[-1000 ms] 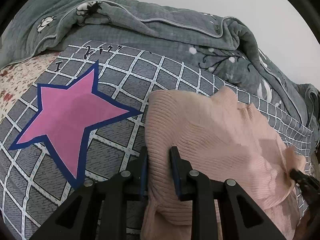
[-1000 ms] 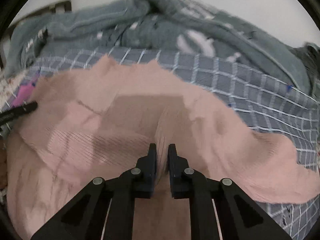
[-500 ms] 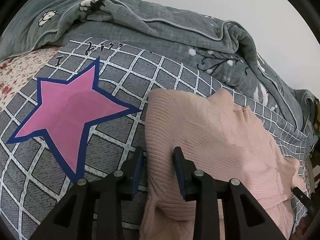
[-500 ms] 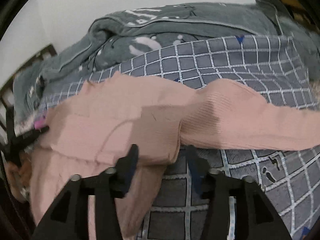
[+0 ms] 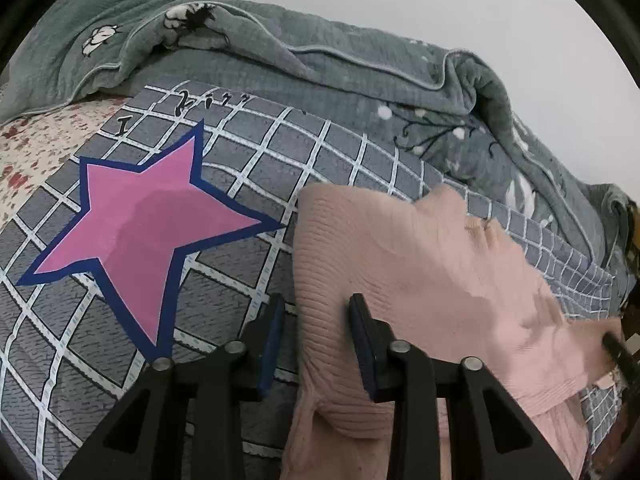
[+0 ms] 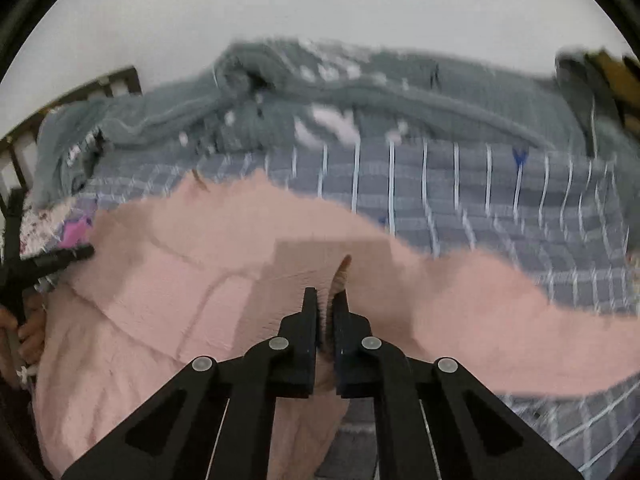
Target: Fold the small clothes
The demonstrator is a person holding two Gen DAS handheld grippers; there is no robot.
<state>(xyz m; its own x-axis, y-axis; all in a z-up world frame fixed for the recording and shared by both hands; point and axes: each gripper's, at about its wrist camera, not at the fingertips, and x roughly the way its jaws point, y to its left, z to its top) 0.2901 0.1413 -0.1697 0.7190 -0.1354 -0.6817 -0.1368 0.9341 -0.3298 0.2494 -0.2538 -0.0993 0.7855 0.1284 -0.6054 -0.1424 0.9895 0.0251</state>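
Observation:
A pink ribbed knit top (image 5: 400, 264) lies on a grey checked bedsheet (image 5: 280, 152). My left gripper (image 5: 318, 308) is open, its jaws astride the top's left folded edge. In the right wrist view the top (image 6: 200, 280) spreads across the sheet with one sleeve (image 6: 520, 320) trailing to the right. My right gripper (image 6: 326, 300) is shut on a pinched ridge of the top near its middle. The left gripper (image 6: 60, 258) shows at the far left of that view.
A pink star with a blue border (image 5: 140, 220) is printed on the sheet left of the top. A rumpled grey-green quilt (image 5: 320, 64) lies along the far side by a white wall. A floral sheet (image 5: 24, 148) shows at far left.
My left jaws have opened wider around the top's edge. My right gripper opened, swung away, then came back and shut on the top's middle. The right view is motion-blurred.

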